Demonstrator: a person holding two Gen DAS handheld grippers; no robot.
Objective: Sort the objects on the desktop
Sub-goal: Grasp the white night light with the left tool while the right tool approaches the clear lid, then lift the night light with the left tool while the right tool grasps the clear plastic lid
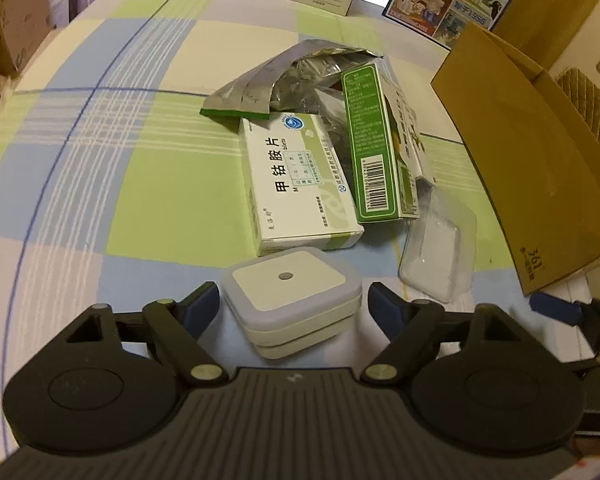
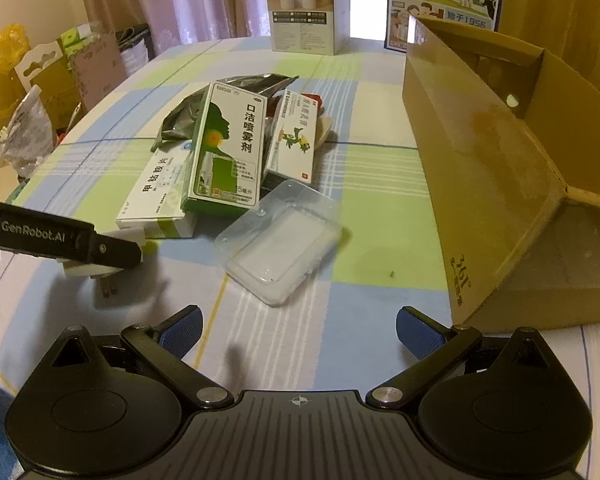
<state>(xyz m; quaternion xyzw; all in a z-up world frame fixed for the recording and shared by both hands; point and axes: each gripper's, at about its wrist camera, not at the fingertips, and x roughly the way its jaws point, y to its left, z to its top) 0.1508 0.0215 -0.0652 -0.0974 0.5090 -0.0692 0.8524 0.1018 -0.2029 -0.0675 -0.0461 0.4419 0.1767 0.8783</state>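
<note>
The left tongs (image 1: pixel 294 304) straddle the night light (image 1: pixel 290 300), wide, not gripping; it looks light, rigid, smooth, best pinched across its flat sides. Right tongs (image 2: pixel 298 330) wide, empty.

Right gripper (image 2: pixel 298 330) jaws spread above the tablecloth (image 2: pixel 380 208) (clear plastic case (image 2: pixel 278 240) ahead).

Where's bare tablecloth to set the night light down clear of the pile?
Bare cloth left of the white medicine box, out to the table edge, and a strip between the clear plastic tray and the cardboard box. The pile around the green spray box is crowded. The left gripper brackets the night light.
</note>
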